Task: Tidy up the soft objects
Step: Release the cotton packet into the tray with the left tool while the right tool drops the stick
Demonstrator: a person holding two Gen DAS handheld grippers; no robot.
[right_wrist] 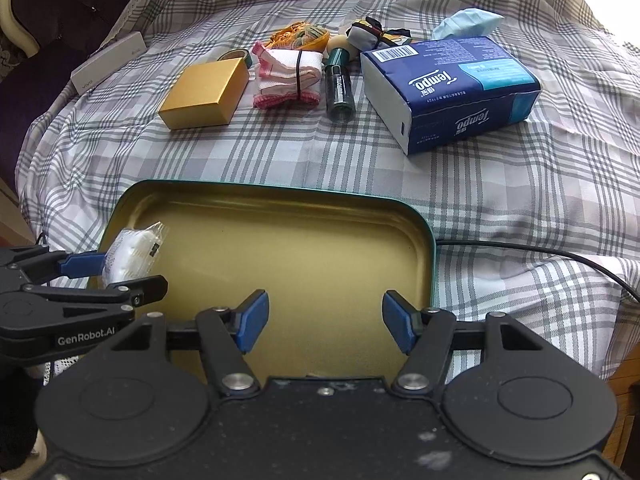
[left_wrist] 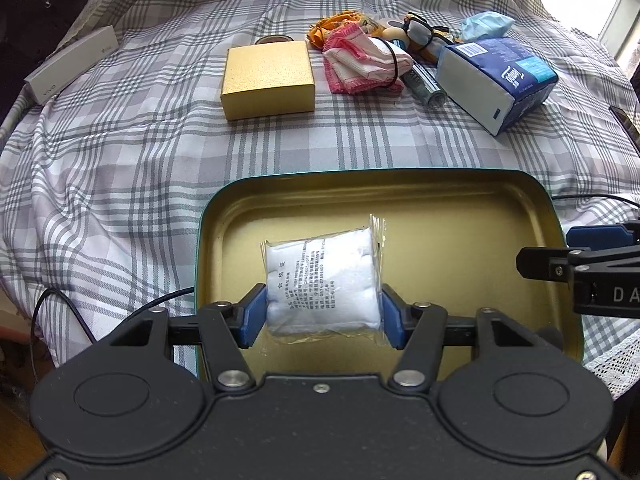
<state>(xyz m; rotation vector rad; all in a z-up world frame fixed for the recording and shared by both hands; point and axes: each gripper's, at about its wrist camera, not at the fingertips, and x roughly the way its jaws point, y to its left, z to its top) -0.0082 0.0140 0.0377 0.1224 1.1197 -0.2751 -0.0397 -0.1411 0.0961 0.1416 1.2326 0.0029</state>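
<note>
A grey-and-white checked cloth (left_wrist: 132, 168) covers the surface I am working over; I cannot tell what lies under it. Daylight comes in at the upper right.

Nearest me sits a shallow tin tray (left_wrist: 472, 188), gold inside with a teal rim. My left claw (left_wrist: 322, 314) hangs over it, both blue pads pressed against the sides of a white packet in clear wrap (left_wrist: 324, 280), printed text facing up. From the right wrist view the packet (right_wrist: 128, 252) sits at the tray's (right_wrist: 280, 190) left end; whether it touches the floor of the tray I cannot tell.

My right claw (right_wrist: 324, 320) stands apart over the tray's right half with nothing between the pads.

Beyond the tray, in a row on the cloth: a gold box (right_wrist: 204, 94), a pink-and-white folded cloth bound with a black band (right_wrist: 288, 76), a dark green tube (right_wrist: 340, 92) lying just beside it, and a blue tissue pack (right_wrist: 452, 88). Behind these lie an orange patterned item (right_wrist: 300, 36), a bundled small item (right_wrist: 376, 34) and a light blue face mask (right_wrist: 468, 22). A white box (right_wrist: 108, 64) rests near the far left edge. A black cable (right_wrist: 540, 256) runs off the tray's right side.
</note>
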